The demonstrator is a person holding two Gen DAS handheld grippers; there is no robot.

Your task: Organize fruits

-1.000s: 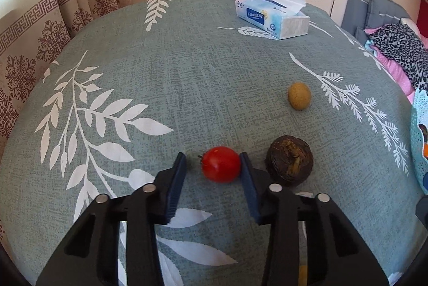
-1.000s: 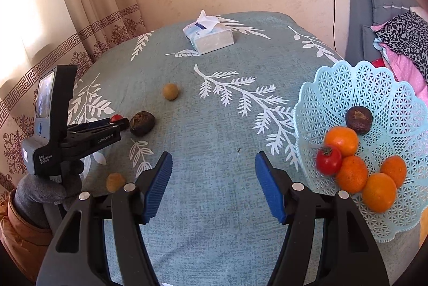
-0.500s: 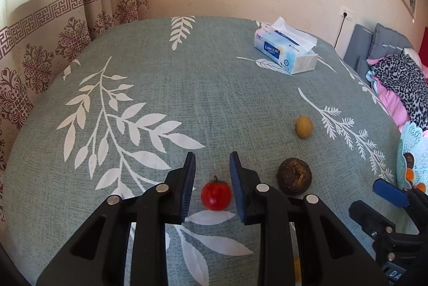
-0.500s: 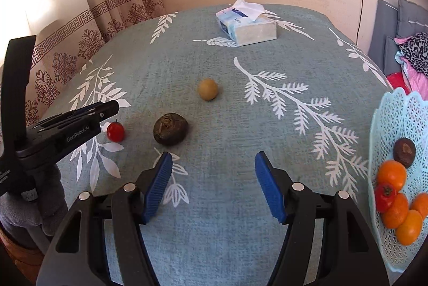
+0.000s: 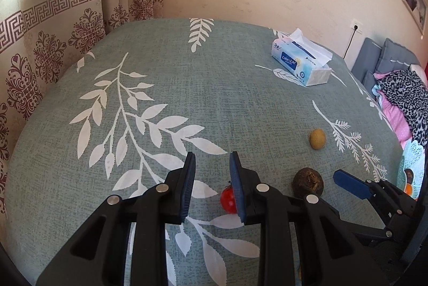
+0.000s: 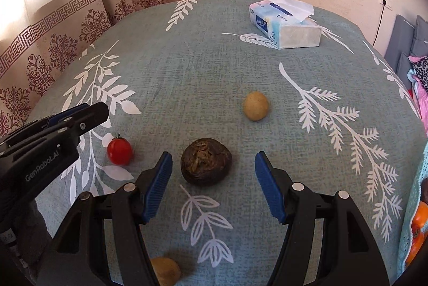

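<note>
While held over the cloth, left gripper [image 5: 211, 156]: pressed nearly together, pinching nothing, seen at the left edge of the right wrist view just above the tomato.
Right gripper [image 6: 212, 153]: spread wide, pads clear of everything, tilted down at the cloth; one blue pad also showing at the lower right of the left wrist view.
Cherry tomato [image 6: 119, 152]: lying on the cloth at left of centre in the right wrist view, apart from both grippers; half hidden behind the right-hand finger in the left wrist view.
Dark brown wrinkled fruit [image 6: 206, 161]: resting on the cloth in line with the gap of the right gripper, touching neither pad.
Small tan fruit [image 6: 255, 105]: farther up the frame, well apart from the dark one.
Second tan fruit [image 6: 164, 271]: at the bottom edge, partly hidden behind the left-hand finger.
Lattice basket [image 5: 413, 160]: pale blue, at the right edge, holding oranges [image 6: 420, 213].
Tissue box [image 6: 285, 23]: upper right, open, one tissue sticking up.
Tablecloth [image 6: 214, 71]: grey-green, printed with white leaves.
Curtain [image 5: 53, 45]: upper left, beige with maroon pattern.
</note>
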